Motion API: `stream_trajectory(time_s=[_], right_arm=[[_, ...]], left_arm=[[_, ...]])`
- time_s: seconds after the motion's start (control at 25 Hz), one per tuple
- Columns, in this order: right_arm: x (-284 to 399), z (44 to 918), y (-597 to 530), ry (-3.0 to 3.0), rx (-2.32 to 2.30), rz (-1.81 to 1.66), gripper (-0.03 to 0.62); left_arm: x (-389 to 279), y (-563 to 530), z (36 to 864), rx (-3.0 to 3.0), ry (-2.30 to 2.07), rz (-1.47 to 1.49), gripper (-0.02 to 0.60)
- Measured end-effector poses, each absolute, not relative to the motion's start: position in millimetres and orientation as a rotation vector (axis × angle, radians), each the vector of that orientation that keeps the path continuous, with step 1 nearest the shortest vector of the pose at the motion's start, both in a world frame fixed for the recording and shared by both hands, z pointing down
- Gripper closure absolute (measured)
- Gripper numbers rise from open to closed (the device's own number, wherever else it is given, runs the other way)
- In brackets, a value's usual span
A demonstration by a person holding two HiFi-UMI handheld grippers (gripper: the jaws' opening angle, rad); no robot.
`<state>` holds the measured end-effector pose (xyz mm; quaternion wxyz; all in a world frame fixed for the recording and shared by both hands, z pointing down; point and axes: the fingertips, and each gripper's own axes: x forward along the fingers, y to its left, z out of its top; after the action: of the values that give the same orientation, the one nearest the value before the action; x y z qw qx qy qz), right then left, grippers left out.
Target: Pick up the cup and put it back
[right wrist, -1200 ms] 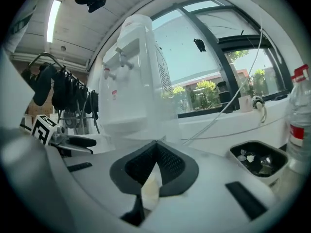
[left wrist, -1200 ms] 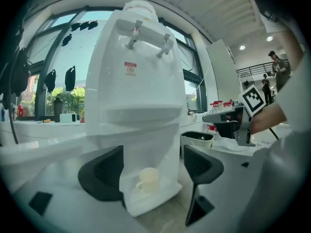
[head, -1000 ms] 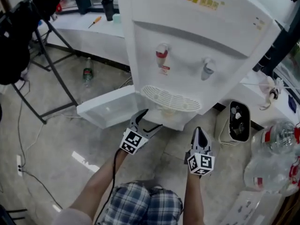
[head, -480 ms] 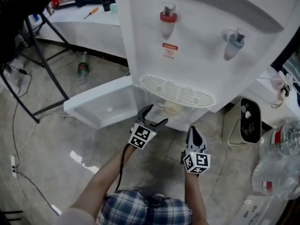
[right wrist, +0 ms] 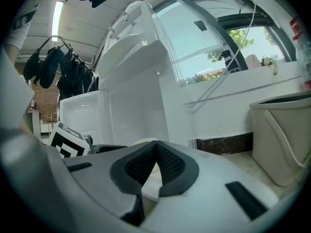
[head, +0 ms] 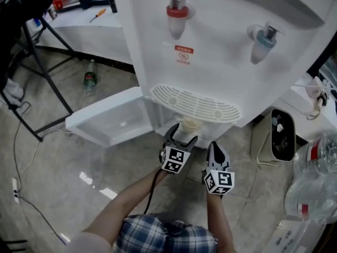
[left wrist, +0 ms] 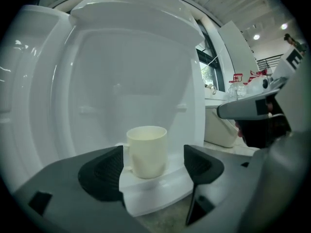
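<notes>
Now left hand-held gripper (left wrist: 150, 166), jaws apart, lines up on the cup (left wrist: 146, 151) for a grab; right hand-held gripper (right wrist: 156, 166) idles, jaws together.

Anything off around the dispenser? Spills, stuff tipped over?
One thing: a green bottle sits out on the floor, left of the water dispenser; I can't tell whether it is standing or tipped. The cup stands upright in the lower compartment, with no spill visible.

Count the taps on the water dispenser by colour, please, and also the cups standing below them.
Red tap: 1
Blue tap: 1
Cup: 1
Total: 3
</notes>
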<state>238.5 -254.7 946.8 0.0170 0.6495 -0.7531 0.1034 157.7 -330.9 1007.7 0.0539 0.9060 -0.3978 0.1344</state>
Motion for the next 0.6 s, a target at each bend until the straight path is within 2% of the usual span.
stream_trajectory(time_s=[0.6], right_arm=[[236, 962, -255, -2.338, 2.019, 0.369, 0.577]], left_arm=[[169, -343, 1040, 2.635, -1.208, 0.444, 0.206]])
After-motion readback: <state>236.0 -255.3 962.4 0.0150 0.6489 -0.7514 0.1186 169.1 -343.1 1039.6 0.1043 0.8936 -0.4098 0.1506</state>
